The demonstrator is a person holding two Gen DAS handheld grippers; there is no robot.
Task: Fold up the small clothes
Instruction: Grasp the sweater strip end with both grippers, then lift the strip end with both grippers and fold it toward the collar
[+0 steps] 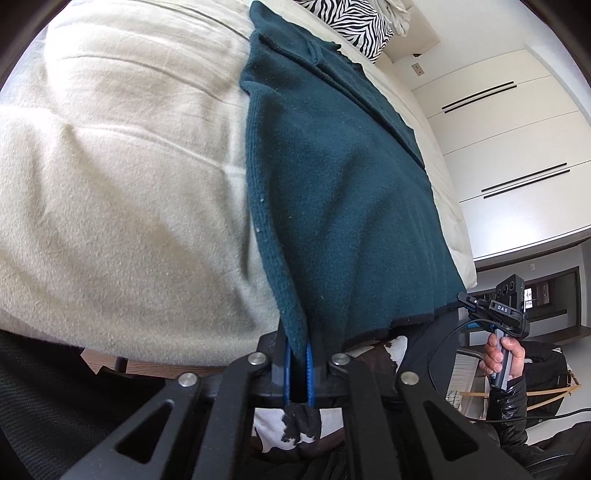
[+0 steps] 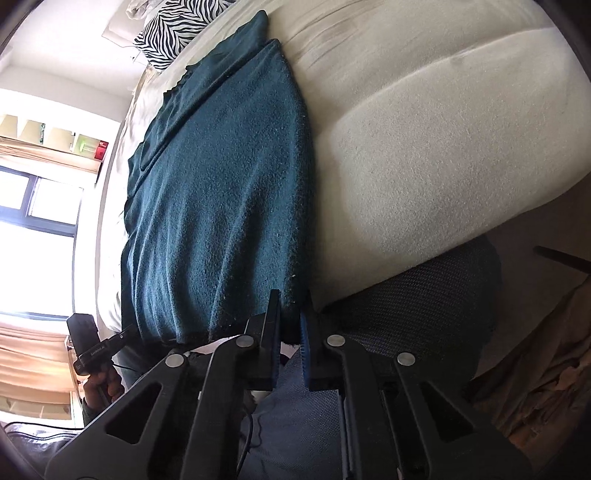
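Note:
A dark teal knit garment (image 1: 332, 177) lies stretched along a cream bed cover (image 1: 122, 177), its near hem pulled off the bed's front edge. My left gripper (image 1: 298, 354) is shut on the garment's near left hem corner. My right gripper (image 2: 290, 325) is shut on the near right hem corner of the same garment (image 2: 221, 199). The hem hangs taut between the two grippers. The right gripper also shows in the left wrist view (image 1: 471, 301), held by a hand. The left gripper shows in the right wrist view (image 2: 122, 338).
A zebra-print pillow (image 1: 354, 22) lies at the far end of the bed, also in the right wrist view (image 2: 173, 33). White wardrobe doors (image 1: 509, 147) stand to the right. A bright window (image 2: 40, 206) is to the left. A dark mesh chair (image 2: 417, 306) sits below the bed edge.

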